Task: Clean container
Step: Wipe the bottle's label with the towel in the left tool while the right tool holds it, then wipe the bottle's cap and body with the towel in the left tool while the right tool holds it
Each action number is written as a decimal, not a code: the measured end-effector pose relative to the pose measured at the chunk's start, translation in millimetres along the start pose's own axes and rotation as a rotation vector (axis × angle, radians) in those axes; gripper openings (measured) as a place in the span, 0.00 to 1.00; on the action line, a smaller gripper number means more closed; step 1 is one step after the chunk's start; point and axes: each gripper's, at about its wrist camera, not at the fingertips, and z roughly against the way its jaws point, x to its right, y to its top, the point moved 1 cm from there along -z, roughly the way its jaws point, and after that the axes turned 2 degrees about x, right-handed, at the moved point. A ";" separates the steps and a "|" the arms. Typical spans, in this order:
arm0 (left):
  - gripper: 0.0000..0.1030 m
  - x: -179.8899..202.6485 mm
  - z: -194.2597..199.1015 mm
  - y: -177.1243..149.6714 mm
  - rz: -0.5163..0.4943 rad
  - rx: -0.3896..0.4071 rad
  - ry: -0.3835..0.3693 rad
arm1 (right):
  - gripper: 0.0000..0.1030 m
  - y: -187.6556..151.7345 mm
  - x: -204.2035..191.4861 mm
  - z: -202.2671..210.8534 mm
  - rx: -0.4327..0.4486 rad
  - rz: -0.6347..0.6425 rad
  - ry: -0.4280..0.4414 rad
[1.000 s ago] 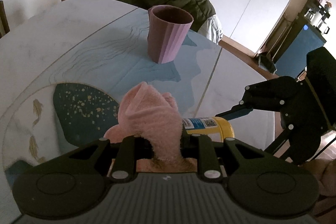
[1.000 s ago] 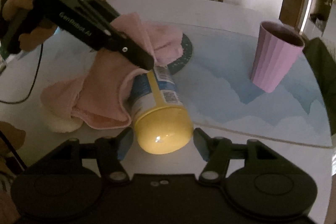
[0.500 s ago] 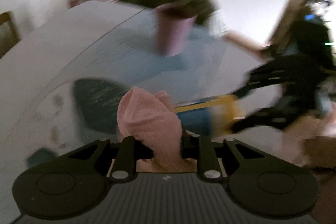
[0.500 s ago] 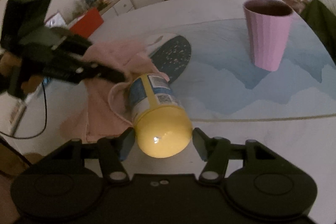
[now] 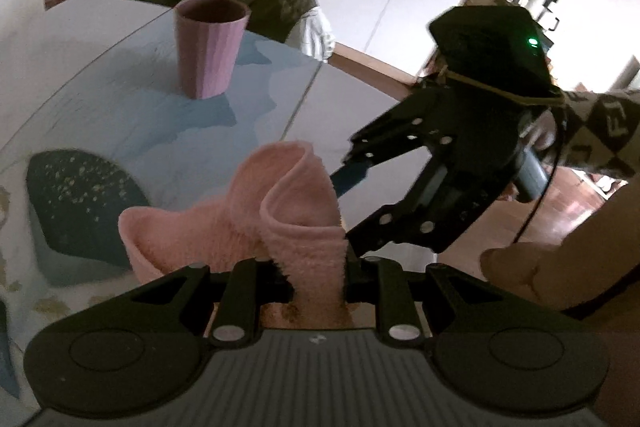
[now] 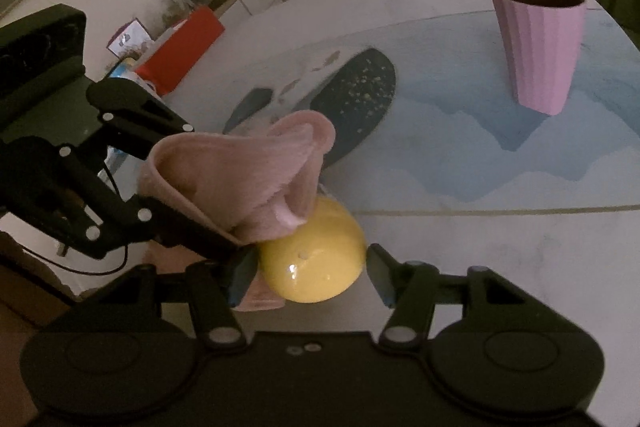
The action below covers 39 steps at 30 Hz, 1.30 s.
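Dim, soft indoor light; mild blur, heavy fisheye bending at edges.

Cloth (image 6: 256,183) lies on container (image 6: 312,259); cup (image 6: 538,43) stands behind, right.

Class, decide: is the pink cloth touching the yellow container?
Touching. In the right wrist view the pink cloth, gripped by the left tool, drapes directly onto the top of the yellow container with no gap visible.
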 end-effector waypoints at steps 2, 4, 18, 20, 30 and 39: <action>0.20 -6.7 -1.1 -0.4 0.019 -0.001 0.017 | 0.57 0.7 1.9 -1.3 0.001 -0.012 -0.008; 0.20 -14.1 0.6 -3.8 0.043 -0.001 0.038 | 0.57 -0.1 3.6 -2.3 0.002 -0.020 -0.015; 0.26 -76.5 -3.7 -45.5 0.301 -0.039 0.179 | 0.57 -0.9 7.2 -4.6 -0.011 -0.015 -0.042; 0.45 -72.5 -3.1 -44.2 0.275 -0.034 0.234 | 0.57 -1.7 7.1 -4.1 -0.015 -0.011 -0.043; 0.52 -65.5 -15.0 -38.1 0.210 -0.043 0.281 | 0.57 -4.6 6.6 -0.6 -0.019 -0.009 -0.066; 0.19 -47.9 8.9 -29.3 0.236 0.029 0.230 | 0.57 -4.8 10.6 -0.5 -0.004 -0.031 -0.067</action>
